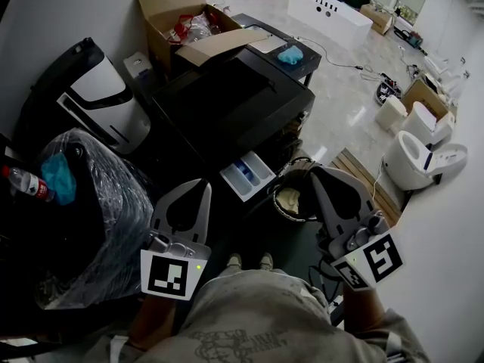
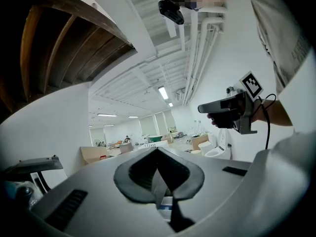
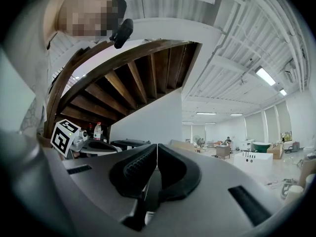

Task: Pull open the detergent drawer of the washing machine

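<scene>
The left gripper (image 1: 201, 187) was clenched on nothing: in its own view the dark pads (image 2: 143, 169) met at their tips with only air behind them. The right gripper (image 3: 157, 147) was likewise closed tight and empty, pad against pad. Both pointed level and forward, side by side.

The detergent drawer (image 1: 247, 174) lay ahead of and between the two tips, just beyond the left gripper and to its right, and a little farther off to the right gripper's left. It already stood well out of the black washing machine (image 1: 227, 100), with its pale tray and blue compartments open to view. Its long axis ran out from the machine's front toward the grippers, roughly along the line they pointed. The left gripper looked the nearer, so any further pull would probably fall to it, drawn straight back along that axis.

No brand or label could be read. Only the square black-and-white pattern on the left gripper's marker cube (image 1: 172, 274) was clear. Print on the red-labelled bottle (image 1: 23, 181), far to the left, was too small.
</scene>
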`<state>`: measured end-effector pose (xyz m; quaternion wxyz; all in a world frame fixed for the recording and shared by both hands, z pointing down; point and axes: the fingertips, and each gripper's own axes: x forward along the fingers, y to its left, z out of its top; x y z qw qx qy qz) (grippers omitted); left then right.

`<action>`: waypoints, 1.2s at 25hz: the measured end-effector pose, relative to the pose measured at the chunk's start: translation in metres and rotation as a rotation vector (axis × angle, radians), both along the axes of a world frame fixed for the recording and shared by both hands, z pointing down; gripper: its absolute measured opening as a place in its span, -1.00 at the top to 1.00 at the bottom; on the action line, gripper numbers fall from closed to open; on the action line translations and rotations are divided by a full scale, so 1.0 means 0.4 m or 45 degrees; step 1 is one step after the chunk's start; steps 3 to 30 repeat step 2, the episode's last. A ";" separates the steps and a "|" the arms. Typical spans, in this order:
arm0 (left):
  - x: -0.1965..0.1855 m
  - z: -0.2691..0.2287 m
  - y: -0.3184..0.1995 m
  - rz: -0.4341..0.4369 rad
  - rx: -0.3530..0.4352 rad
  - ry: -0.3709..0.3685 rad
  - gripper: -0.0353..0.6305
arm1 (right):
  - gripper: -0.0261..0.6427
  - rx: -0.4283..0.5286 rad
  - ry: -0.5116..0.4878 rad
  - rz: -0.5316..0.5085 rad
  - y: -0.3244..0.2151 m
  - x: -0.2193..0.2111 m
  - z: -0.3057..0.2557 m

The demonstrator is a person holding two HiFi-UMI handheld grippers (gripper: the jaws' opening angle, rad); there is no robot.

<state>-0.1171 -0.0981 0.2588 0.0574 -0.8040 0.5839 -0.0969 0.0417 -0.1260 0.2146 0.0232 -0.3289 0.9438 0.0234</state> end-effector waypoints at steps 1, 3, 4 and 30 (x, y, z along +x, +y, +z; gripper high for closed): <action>-0.001 0.001 0.000 -0.001 -0.001 0.001 0.84 | 0.83 0.008 0.015 0.002 -0.001 -0.002 0.002; -0.002 0.002 -0.001 -0.003 -0.001 0.003 0.84 | 0.82 0.016 0.031 0.005 -0.003 -0.005 0.005; -0.002 0.002 -0.001 -0.003 -0.001 0.003 0.84 | 0.82 0.016 0.031 0.005 -0.003 -0.005 0.005; -0.002 0.002 -0.001 -0.003 -0.001 0.003 0.84 | 0.82 0.016 0.031 0.005 -0.003 -0.005 0.005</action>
